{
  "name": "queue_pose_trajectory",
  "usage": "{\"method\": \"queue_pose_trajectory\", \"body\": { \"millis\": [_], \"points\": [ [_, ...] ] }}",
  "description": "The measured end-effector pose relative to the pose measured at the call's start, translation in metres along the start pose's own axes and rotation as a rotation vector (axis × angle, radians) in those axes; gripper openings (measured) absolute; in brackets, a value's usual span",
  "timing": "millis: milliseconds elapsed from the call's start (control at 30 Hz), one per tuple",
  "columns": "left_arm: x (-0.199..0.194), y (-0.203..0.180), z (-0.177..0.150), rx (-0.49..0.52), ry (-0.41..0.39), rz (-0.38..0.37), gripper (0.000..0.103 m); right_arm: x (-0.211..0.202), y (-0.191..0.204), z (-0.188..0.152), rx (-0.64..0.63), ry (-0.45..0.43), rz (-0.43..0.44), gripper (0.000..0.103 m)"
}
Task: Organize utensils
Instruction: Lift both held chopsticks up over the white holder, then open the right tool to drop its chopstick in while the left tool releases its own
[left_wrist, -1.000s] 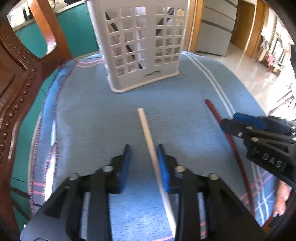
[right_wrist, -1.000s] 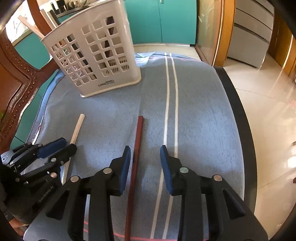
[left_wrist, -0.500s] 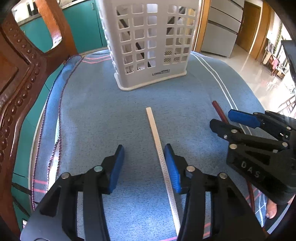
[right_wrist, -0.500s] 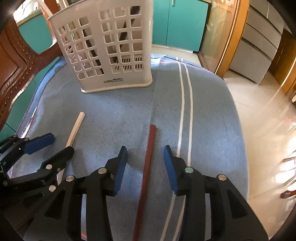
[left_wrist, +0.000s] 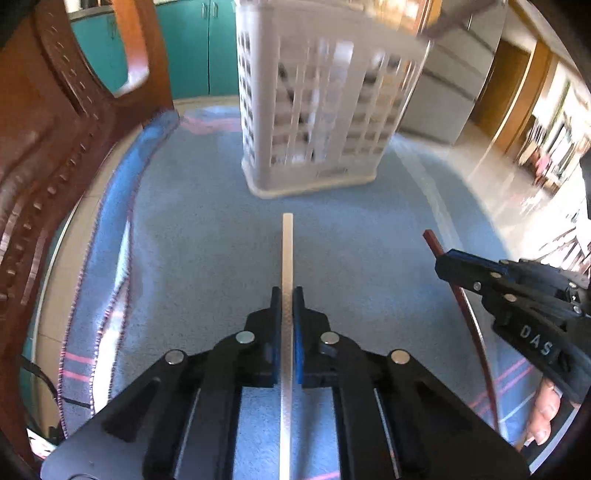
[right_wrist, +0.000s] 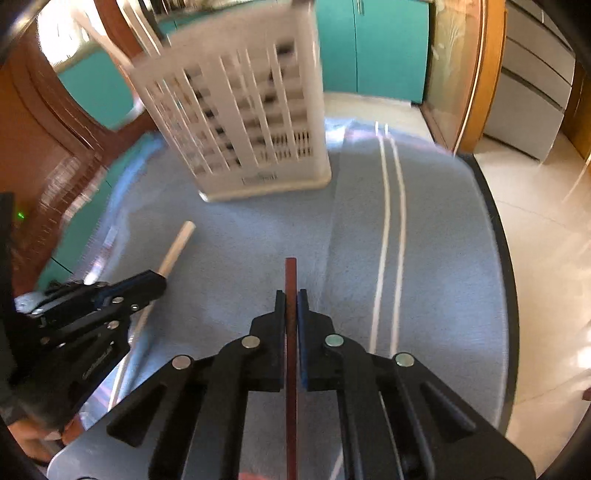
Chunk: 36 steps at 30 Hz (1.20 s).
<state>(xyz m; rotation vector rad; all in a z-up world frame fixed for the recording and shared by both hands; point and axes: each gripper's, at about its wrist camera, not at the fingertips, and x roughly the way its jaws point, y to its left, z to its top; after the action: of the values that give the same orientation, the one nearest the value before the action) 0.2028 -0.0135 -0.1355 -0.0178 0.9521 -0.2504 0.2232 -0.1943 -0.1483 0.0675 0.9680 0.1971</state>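
Claws (left_wrist: 287, 295) (right_wrist: 291, 297) clamp slim square sticks (left_wrist: 287, 251) (right_wrist: 290, 277); basket (left_wrist: 314, 110) seemingly plastic.

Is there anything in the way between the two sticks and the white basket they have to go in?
Nothing visible is. The left gripper is shut on the pale chopstick, the right gripper on the dark red chopstick. Only bare blue cloth lies between them and the white basket.

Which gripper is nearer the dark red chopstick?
Right. The right gripper is shut on the dark red chopstick; the left gripper sits off to its side, clamping the pale chopstick.
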Motion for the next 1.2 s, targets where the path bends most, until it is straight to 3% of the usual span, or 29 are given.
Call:
{"method": "queue_pose_trajectory", "body": {
  "millis": [333,500,600,700,833,900,1033,1200],
  "points": [
    [-0.101,0.000,0.013,-0.011,-0.223,-0.030,0.007,-0.114,-0.013,0.020,-0.010,-0.207,0.100,0.007],
    [-0.144,-0.006,0.027,-0.009,-0.319,-0.025,0.007,-0.155,-0.012,0.031,-0.004,-0.303,0.178,0.007],
    [-0.167,-0.006,0.037,-0.008,-0.376,-0.011,0.007,-0.175,-0.009,0.050,-0.009,-0.373,0.178,0.007],
    [-0.178,-0.008,0.050,-0.028,-0.413,0.004,0.007,-0.202,-0.005,0.084,0.000,-0.498,0.178,0.007],
    [-0.188,-0.002,0.055,-0.052,-0.429,0.012,0.007,-0.236,0.003,0.128,0.029,-0.738,0.158,0.007],
    [-0.189,0.000,0.056,-0.053,-0.434,0.021,0.007,-0.237,0.012,0.145,0.021,-0.835,0.092,0.007],
    [-0.189,0.002,0.055,-0.063,-0.439,0.031,0.007,-0.195,0.021,0.165,-0.009,-0.792,0.038,0.007],
    [-0.197,0.003,0.062,-0.068,-0.464,0.031,0.007,-0.134,0.024,0.162,-0.050,-0.689,-0.008,0.007]
  ]
}}
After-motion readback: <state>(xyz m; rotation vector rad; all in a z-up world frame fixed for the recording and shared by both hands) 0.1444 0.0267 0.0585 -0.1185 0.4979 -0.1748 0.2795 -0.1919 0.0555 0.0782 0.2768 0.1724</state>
